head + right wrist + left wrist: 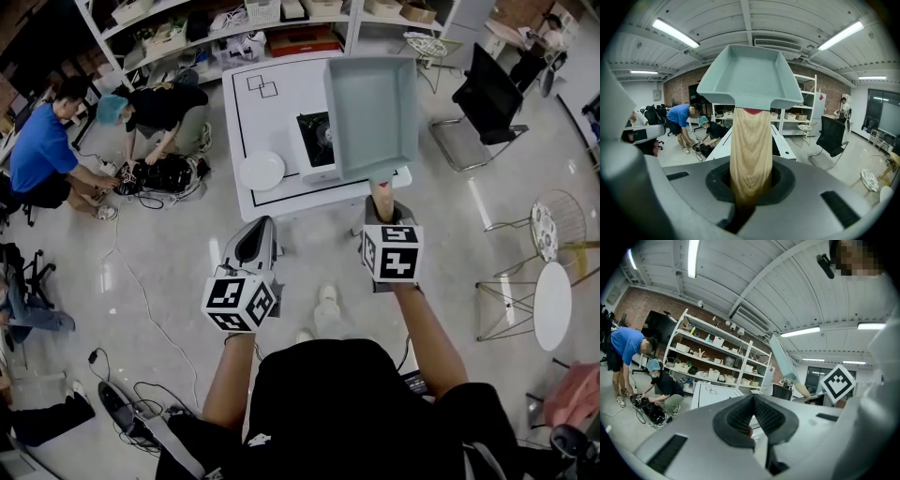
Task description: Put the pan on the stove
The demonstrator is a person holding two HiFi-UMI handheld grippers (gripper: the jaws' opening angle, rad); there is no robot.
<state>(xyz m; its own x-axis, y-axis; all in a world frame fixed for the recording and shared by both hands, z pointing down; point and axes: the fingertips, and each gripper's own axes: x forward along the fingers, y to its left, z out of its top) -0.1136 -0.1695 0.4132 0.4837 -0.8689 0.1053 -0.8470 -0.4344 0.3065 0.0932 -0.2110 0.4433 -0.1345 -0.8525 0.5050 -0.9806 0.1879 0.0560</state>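
Observation:
A square grey-blue pan (372,112) with a pale wooden handle (382,195) is held up in the air over the right part of the white table (253,122). My right gripper (384,211) is shut on the handle; in the right gripper view the handle (750,154) runs up out of the jaws to the pan (749,77). The black-topped stove (314,141) stands on the table, partly hidden behind the pan. My left gripper (253,246) hangs in front of the table, shut and empty. From the left gripper view the pan (780,357) shows edge-on.
A white plate (262,171) lies on the table left of the stove. Two people (150,112) work over cables on the floor at the left. Shelves (234,28) line the back, a black chair (487,98) stands right, and a round white table (551,305) is nearer.

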